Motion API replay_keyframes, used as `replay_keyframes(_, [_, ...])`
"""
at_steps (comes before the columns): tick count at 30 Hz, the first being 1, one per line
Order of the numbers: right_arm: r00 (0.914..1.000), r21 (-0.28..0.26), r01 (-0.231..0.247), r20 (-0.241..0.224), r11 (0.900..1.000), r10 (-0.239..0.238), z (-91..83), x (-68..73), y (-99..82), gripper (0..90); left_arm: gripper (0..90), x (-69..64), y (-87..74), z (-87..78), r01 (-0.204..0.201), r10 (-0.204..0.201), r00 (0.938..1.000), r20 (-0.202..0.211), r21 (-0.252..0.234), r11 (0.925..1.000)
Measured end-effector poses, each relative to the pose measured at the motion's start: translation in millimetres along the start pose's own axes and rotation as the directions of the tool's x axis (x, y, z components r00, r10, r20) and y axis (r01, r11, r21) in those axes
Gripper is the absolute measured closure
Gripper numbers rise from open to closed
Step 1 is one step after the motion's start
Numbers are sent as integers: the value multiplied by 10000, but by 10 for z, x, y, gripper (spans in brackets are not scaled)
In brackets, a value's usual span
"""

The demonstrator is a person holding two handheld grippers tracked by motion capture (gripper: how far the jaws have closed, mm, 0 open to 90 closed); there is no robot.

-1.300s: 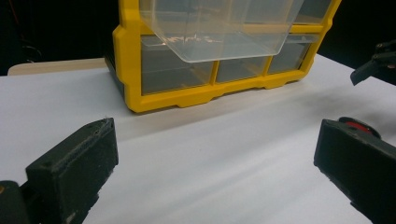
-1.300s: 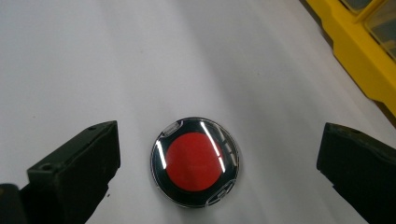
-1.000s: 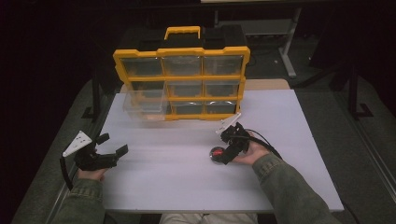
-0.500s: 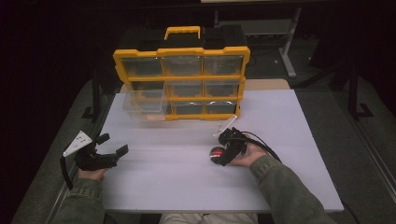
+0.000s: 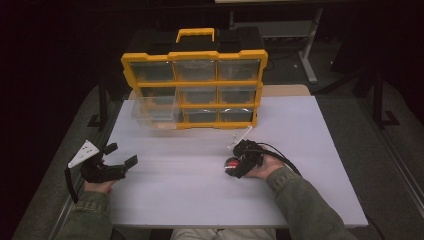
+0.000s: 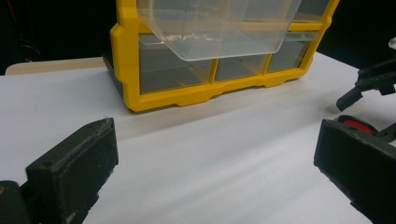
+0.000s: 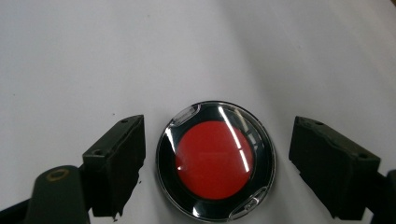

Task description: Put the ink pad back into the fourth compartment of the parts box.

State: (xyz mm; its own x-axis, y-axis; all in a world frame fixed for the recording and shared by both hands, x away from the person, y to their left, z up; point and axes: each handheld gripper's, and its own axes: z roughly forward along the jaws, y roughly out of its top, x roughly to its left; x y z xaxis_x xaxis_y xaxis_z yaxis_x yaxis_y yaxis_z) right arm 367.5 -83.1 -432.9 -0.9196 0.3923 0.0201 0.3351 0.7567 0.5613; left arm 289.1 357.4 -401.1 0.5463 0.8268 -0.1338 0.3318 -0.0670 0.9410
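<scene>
A round disc [image 7: 215, 161] with a red centre and a glossy black rim lies flat on the white table [image 5: 190, 195]. My right gripper [image 7: 219, 140] points down at it, one jaw on each side. Its jaws have just been closing, and a narrow gap still shows on both sides of the disc. From the high view the same disc [image 5: 230, 164] sits under the right gripper [image 5: 235, 167], right of the table's middle. My left gripper [image 5: 121, 154] rests at the table's left edge, open and holding nothing. Between its jaws, my left gripper [image 6: 219, 144] looks across bare table.
A yellow organizer [image 5: 195, 54] with clear drawers stands upright at the back of the table. One clear drawer [image 5: 152, 112] is pulled out at its lower left, also seen as the drawer [image 6: 219, 28] above the organizer frame [image 6: 123, 70]. Dark floor surrounds the table.
The right gripper's jaws have drawn in around the red disc. The right hand has barely shifted. The left gripper has stayed where it was.
</scene>
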Motion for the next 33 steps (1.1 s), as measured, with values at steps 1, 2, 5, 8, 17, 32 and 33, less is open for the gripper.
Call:
replay_keyframes(1, [10000, 0, 0, 0, 10000, 0, 0, 0, 0, 187, 0, 0, 0, 0, 0, 0, 10000, 0, 0, 10000])
replay_keyframes(2, [10000, -2, -28, -2, 10000, 28, 0, 0, -4, 194, 0, 2, -1, 0, 5, -5, 10000, -3, 27, 10000])
replay_keyframes(5, [9999, -55, -98, -22, 9999, 98, -2, -8, -15, 222, 0, 2, -2, 2, 17, -17, 10000, 9, 35, 10000])
replay_keyframes(8, [9999, -52, -78, -70, 10000, 78, 2, -15, -30, 240, 0, 3, -3, 6, -1, 1, 10000, 39, 56, 10000])
replay_keyframes(17, [9998, -41, 150, -95, 9999, -150, 33, -4, -43, 283, 0, 3, -3, 7, -10, 10, 10000, 68, 66, 10000])
replay_keyframes(32, [9995, -242, -261, -169, 9994, 257, 20, -32, -61, 288, 0, 4, -4, 13, -23, 22, 10000, 97, 75, 10000])
replay_keyframes(33, [9995, -274, -251, -174, 9993, 246, 16, -33, -60, 288, 0, 4, -4, 14, -27, 27, 9999, 98, 74, 10000])
